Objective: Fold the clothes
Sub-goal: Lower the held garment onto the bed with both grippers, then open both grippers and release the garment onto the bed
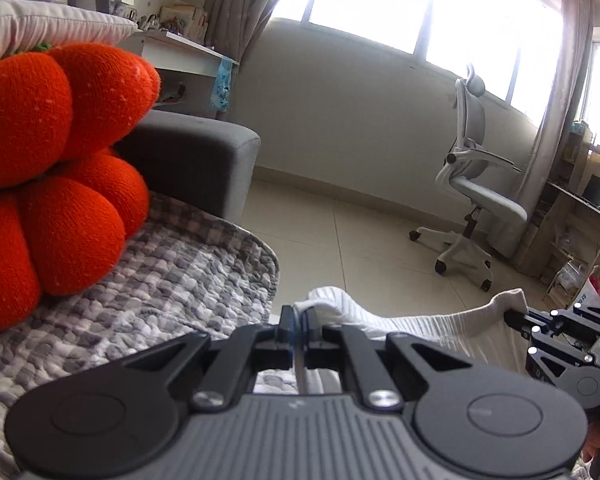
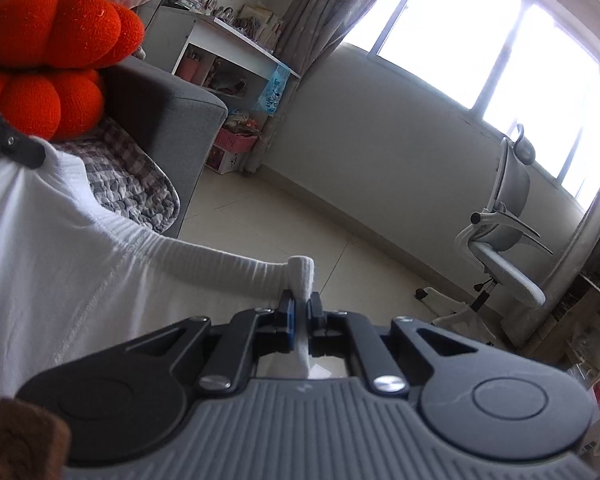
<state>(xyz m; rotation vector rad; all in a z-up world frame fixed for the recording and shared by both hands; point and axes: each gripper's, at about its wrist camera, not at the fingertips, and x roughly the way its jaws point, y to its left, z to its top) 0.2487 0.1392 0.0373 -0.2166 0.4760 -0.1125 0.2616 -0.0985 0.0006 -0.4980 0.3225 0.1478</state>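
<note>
While unlabelled, white garment, no legible writing

The shirt is white, the cushions orange, the blanket grey-and-white checked, the sofa grey.

A grey sofa carries the things, its seat covered by a grey-and-white checked quilted blanket that spreads to the left of the left hand-held gripper. Two orange pumpkin-shaped cushions sit stacked on the blanket, up and to the left of that gripper, against the sofa's armrest. A white pillow lies on top of them.
</note>
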